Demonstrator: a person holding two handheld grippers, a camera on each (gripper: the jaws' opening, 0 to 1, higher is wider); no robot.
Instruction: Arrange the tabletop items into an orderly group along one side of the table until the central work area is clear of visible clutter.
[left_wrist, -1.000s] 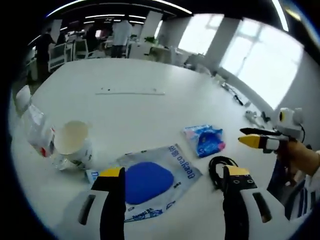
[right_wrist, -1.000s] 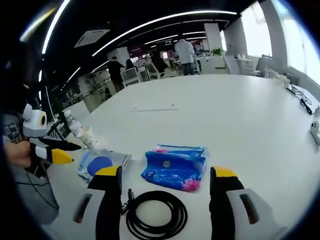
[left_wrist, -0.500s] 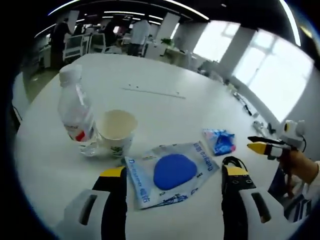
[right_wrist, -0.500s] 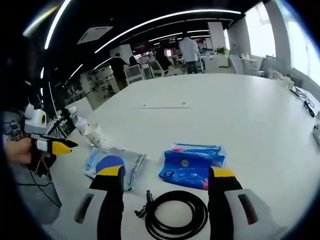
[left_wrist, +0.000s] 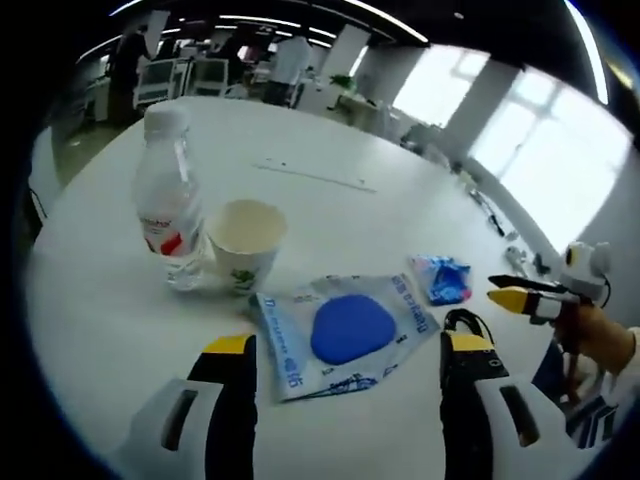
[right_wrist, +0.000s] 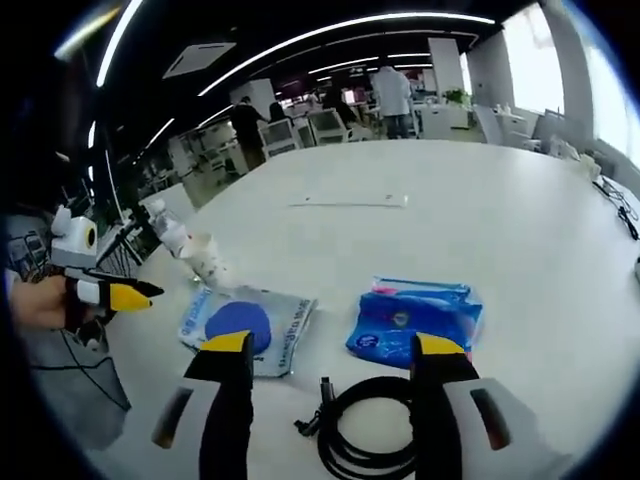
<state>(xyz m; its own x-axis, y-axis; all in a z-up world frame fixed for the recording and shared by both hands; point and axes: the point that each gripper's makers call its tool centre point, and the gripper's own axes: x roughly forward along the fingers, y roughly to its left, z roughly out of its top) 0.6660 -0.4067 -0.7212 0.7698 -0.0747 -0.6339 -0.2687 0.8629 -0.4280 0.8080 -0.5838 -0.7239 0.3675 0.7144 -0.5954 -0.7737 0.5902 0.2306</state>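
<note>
In the left gripper view, a clear packet with a blue pad (left_wrist: 352, 330) lies just beyond my open left gripper (left_wrist: 345, 352). A paper cup (left_wrist: 246, 241) and a water bottle (left_wrist: 168, 203) stand at its left. A blue tissue pack (left_wrist: 442, 280) lies to the right, a black cable (left_wrist: 465, 322) by the right jaw. The right gripper (left_wrist: 520, 298) enters from the right, held in a hand. In the right gripper view, my open right gripper (right_wrist: 335, 352) hovers over the black cable coil (right_wrist: 372, 435), with the tissue pack (right_wrist: 415, 320) and the packet (right_wrist: 243, 322) beyond. The left gripper (right_wrist: 110, 295) shows at the left.
The white table (left_wrist: 330, 215) stretches far ahead, with a thin strip (left_wrist: 312, 175) lying on it. Cables and a power strip (left_wrist: 490, 200) lie near its right edge. Desks, chairs and people (right_wrist: 390, 95) stand beyond the table.
The left gripper view has swung left and closer, bringing the bottle and cup fully in. The right gripper view has shifted left, so tissue pack and cable sit further right.
</note>
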